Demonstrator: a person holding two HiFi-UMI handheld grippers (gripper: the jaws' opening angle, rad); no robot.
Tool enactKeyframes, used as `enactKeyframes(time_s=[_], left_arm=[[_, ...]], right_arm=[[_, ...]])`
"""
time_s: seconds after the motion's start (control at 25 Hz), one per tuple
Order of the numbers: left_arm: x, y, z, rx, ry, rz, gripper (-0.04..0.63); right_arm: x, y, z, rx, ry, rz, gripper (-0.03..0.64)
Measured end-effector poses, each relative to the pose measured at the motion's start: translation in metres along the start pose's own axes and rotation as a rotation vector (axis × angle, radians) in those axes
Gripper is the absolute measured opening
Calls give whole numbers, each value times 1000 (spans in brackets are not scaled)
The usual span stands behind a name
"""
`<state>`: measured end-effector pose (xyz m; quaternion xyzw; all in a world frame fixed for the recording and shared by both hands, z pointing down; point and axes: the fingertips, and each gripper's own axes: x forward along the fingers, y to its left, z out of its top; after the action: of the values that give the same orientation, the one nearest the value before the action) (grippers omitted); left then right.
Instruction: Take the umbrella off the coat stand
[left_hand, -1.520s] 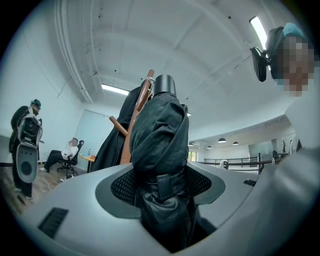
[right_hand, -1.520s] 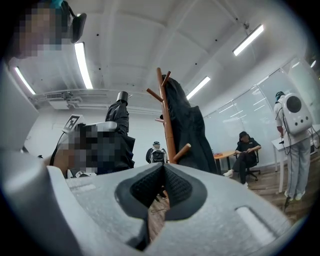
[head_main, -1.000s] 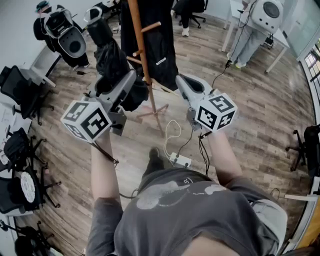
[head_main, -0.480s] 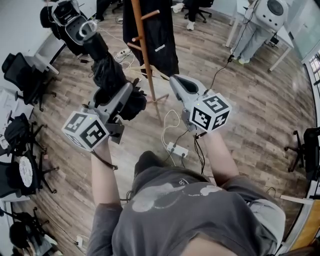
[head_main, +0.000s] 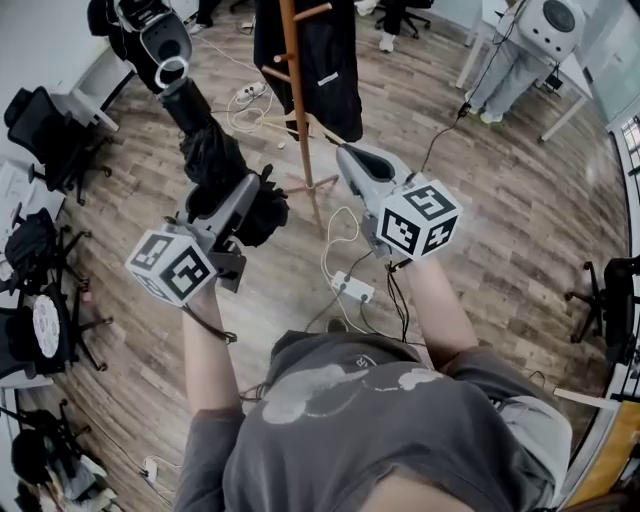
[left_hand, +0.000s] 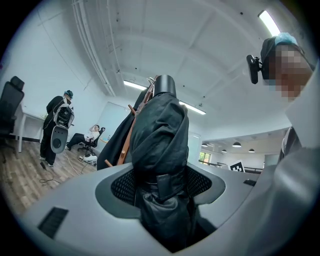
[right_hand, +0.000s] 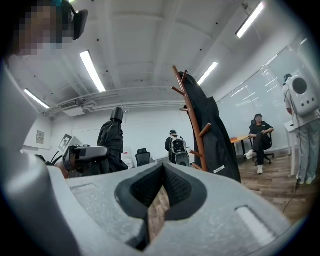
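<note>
My left gripper (head_main: 255, 195) is shut on the folded black umbrella (head_main: 215, 155), gripping its bunched fabric low down. The umbrella points up and away, and its handle with a loop (head_main: 172, 72) is at the far end. It fills the middle of the left gripper view as a dark bundle (left_hand: 160, 150) between the pads. The wooden coat stand (head_main: 296, 90) with a black coat (head_main: 325, 70) stands to the right of the umbrella, apart from it. My right gripper (head_main: 352, 160) is shut with nothing in it, just right of the stand's pole (right_hand: 192, 120).
A power strip (head_main: 350, 288) with a white cable lies on the wooden floor below the grippers. Office chairs (head_main: 45, 130) line the left side. A person with equipment (head_main: 140, 30) stands at the far left, another (head_main: 510, 60) by a table at the top right.
Both grippers have drawn back from the coat stand. The umbrella has come away from the pole with the left gripper, to the left and lower. The right gripper stays shut and empty.
</note>
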<state>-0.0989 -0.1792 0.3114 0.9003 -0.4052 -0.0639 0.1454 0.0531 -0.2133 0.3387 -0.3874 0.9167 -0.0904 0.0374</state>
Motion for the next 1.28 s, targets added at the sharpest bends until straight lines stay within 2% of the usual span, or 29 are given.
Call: enactKeyframes(time_s=[0.48, 0.76, 1.08, 1.28], left_arm=[[-85, -6, -62, -76, 48, 80, 276], [-170, -43, -125, -122, 71, 100, 276], [-196, -64, -130, -148, 90, 159, 276], [-248, -98, -152, -139, 80, 161, 276]], right_arm=[[-16, 71, -33, 22, 73, 53, -3], [-57, 139, -72, 38, 94, 79, -3], [-71, 165, -68, 43, 145, 128, -3], [-113, 209, -78, 43, 118, 132, -3]])
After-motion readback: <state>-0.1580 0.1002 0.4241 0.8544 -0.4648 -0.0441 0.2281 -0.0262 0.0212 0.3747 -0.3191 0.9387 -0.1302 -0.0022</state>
